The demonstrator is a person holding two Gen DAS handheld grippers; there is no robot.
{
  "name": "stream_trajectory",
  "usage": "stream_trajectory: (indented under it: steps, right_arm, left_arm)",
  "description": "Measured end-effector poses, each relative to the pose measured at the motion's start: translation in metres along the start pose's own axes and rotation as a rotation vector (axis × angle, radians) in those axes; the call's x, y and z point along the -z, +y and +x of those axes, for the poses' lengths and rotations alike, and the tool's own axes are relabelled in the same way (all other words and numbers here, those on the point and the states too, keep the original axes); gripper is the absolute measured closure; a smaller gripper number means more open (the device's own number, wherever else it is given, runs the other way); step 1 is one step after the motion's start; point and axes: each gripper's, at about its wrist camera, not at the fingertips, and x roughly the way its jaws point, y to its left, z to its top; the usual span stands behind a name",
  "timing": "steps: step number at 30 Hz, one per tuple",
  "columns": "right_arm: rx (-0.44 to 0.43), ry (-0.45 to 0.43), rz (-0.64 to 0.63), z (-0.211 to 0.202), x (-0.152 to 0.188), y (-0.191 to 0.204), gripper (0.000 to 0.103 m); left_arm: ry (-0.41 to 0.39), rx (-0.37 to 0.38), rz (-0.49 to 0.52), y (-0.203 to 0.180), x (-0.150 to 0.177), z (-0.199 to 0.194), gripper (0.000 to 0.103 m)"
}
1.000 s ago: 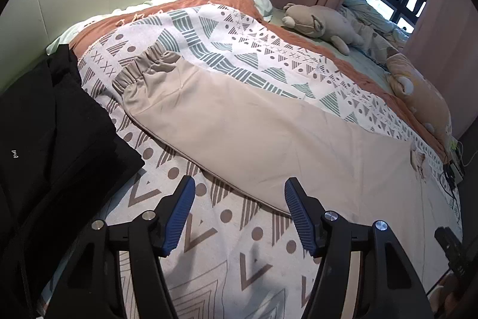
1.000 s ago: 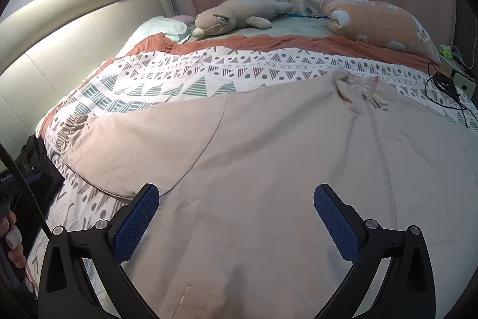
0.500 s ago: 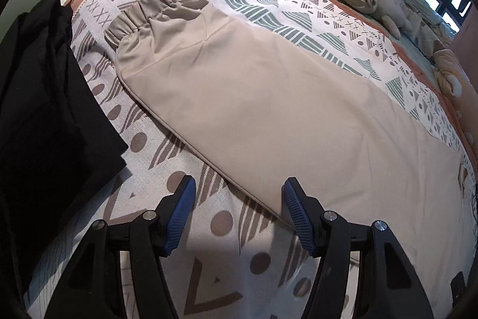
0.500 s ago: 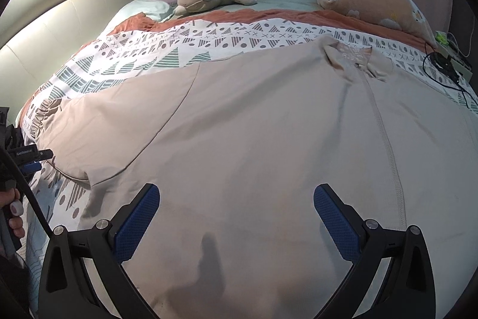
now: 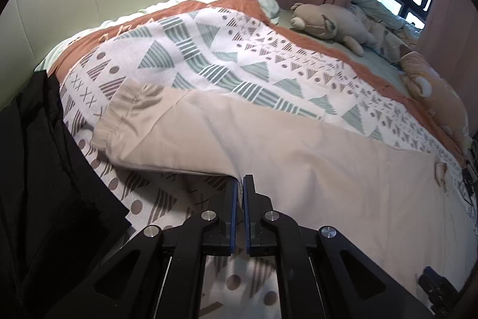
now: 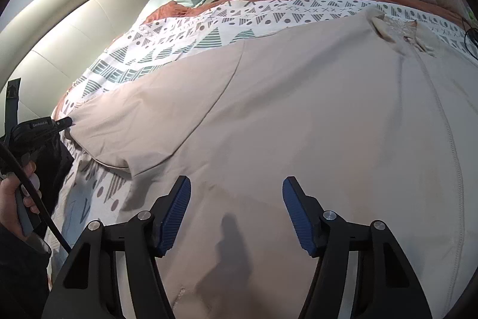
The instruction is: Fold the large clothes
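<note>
On the bed's patterned blanket [image 5: 191, 50] lies the big beige cloth jacket [image 6: 298, 115], spread flat for folding. My left hand-held gripper [image 5: 240, 184] pinches its sleeve edge to lift it; my right hand-held gripper [image 6: 236, 199] is closing above the jacket, touching nothing.

The left gripper [image 5: 240, 184], open a second ago, is now gripping the lower edge of the beige garment's [image 5: 298, 163] sleeve and lifting it off the patterned bedspread [image 5: 209, 59], so the gathered cuff [image 5: 125, 106] is bunching up. The right gripper [image 6: 236, 199] is sitting lower over the garment and its jaws are closing, with only flat cloth under them.
</note>
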Motion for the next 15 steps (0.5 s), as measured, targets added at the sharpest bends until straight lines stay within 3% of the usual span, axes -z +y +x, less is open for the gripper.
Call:
stream_trajectory:
  steps: [3, 5, 15]
  right_arm:
    - [-0.054, 0.019, 0.008, 0.009, -0.004, -0.002, 0.066]
    - [-0.06, 0.022, -0.001, 0.016, -0.004, 0.001, 0.07]
    - [-0.064, 0.044, -0.093, 0.055, -0.009, 0.036, 0.071]
  left_arm:
    - [-0.026, 0.077, 0.021, -0.014, -0.007, -0.02, 0.097]
    - [-0.043, 0.124, 0.034, -0.022, -0.011, -0.034, 0.097]
    - [-0.077, 0.308, 0.113, -0.061, -0.015, -0.084, 0.098]
